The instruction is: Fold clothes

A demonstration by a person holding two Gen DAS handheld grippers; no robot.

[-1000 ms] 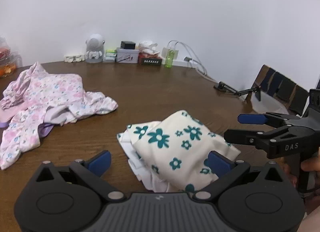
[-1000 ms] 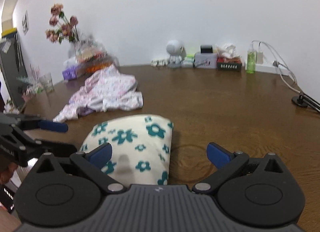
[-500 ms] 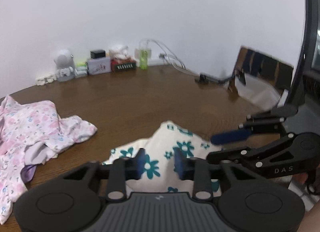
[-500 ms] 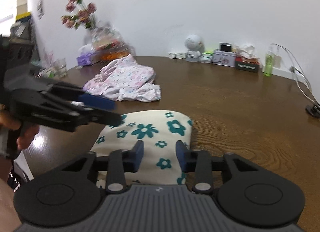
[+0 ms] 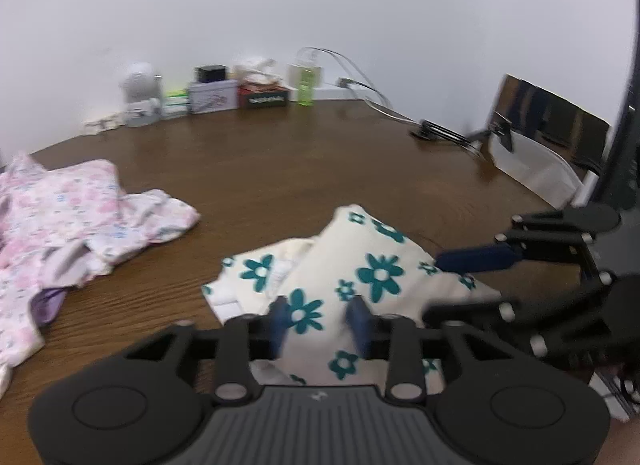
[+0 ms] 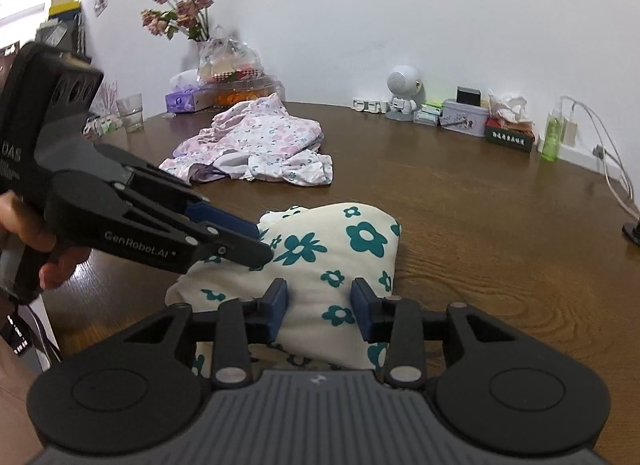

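A folded cream garment with teal flowers (image 5: 376,277) (image 6: 332,249) lies on the brown table (image 5: 280,169) near its front edge. My left gripper (image 5: 318,315) sits low over the garment's near end. Its jaws are opening, and fabric lies between the blue pads (image 5: 280,313). My right gripper (image 6: 320,305) is at the other end of the garment. Its jaws are also opening, with fabric between its pads (image 6: 360,307). Each gripper shows in the other's view, the right gripper (image 5: 460,281) straddling one edge and the left gripper (image 6: 256,243) the opposite edge.
A crumpled pink floral garment (image 5: 68,217) (image 6: 256,145) lies further back on the table. Along the wall stand a small white robot figure (image 6: 402,95), tins and boxes (image 6: 464,121), a green bottle (image 6: 552,135) and cables. A vase of flowers (image 6: 180,5) and a glass (image 6: 130,113) are far left.
Both grippers went from wide open to nearly shut over the floral garment and have since widened again. Both dropped closer to the garment, and each now sits nearer the other.
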